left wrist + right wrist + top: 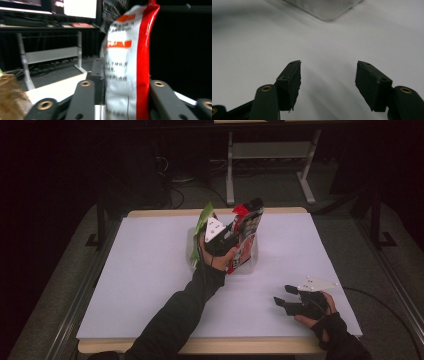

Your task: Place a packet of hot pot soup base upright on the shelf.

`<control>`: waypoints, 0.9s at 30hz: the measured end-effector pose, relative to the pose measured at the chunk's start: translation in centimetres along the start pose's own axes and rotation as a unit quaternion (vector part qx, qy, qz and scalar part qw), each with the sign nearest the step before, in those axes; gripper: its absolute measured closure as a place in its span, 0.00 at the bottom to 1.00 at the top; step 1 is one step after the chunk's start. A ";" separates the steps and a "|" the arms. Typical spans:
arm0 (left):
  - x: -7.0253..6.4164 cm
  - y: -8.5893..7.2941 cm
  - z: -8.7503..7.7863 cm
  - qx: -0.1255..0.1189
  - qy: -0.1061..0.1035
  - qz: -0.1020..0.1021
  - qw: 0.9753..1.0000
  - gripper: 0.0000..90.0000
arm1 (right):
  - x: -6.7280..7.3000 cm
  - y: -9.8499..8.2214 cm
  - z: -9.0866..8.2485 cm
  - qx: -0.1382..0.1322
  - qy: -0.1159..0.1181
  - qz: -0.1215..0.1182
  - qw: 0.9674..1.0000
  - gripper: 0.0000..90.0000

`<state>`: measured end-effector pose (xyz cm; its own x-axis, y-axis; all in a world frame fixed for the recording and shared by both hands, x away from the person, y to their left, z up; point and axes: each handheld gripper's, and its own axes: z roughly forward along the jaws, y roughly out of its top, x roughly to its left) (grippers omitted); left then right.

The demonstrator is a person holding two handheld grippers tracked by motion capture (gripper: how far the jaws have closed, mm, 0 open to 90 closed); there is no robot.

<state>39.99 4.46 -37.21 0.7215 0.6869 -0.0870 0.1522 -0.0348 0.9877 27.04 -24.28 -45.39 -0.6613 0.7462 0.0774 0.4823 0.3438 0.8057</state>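
Forearm in a dark sleeve reaches from the bottom of the high view up to the middle of the desk (pixel 150 270), where the left gripper (pixel 231 234) is held upright against a red-and-white snack bag (pixel 245 237). That bag stands on end in a clear plastic container (pixel 254 262), beside a green packet (pixel 204 217) that rises at the container's other side. In the left gripper view the red-and-white snack bag (pixel 125 65) sits between the two black jaws, its red edge strip just beside the right jaw and its white printed face against the left jaw. The jaws stand part-way closed around the bag; whether the pads press it firmly I cannot tell.

The right hand (pixel 320 310) rests low near the desk's near right corner, well apart from the container, with the right gripper (pixel 286 296) pointing left and toward the desk's middle. In the right gripper view the right gripper (pixel 328 85) hangs just above the white desk (pixel 249 50) with its jaws spread wide and bare surface between them. A rounded corner of the clear plastic container (pixel 329 10) lies farther off at the top.
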 end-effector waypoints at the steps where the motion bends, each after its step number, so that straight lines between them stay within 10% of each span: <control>1: 0.1 0.0 -0.1 0.021 -0.002 0.007 1.000 0.68 | 0.0 0.0 0.0 0.000 0.000 0.000 1.000 0.41; 8: 0.8 -0.8 -2.4 0.104 -0.026 0.037 0.994 0.53 | -0.1 -0.1 -0.1 0.002 0.002 0.000 1.000 0.41; 14: 0.7 -2.2 -3.2 0.192 -0.065 0.066 0.977 0.54 | 0.2 0.1 0.2 0.010 0.005 -0.001 1.000 0.40; 23: 0.5 -3.1 -3.6 0.240 -0.080 0.082 0.964 0.60 | 0.4 0.0 0.4 0.016 0.013 -0.007 1.000 0.40; 27: 0.0 -3.4 -3.1 0.236 -0.053 0.098 0.965 0.63 | 0.4 0.1 0.5 0.017 0.012 -0.006 1.000 0.40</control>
<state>37.39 6.84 -40.13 0.8294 0.5558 0.0571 0.2792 -0.5008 0.8193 27.04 -23.67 -45.57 -0.6807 0.7280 0.0813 0.4921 0.3723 0.7869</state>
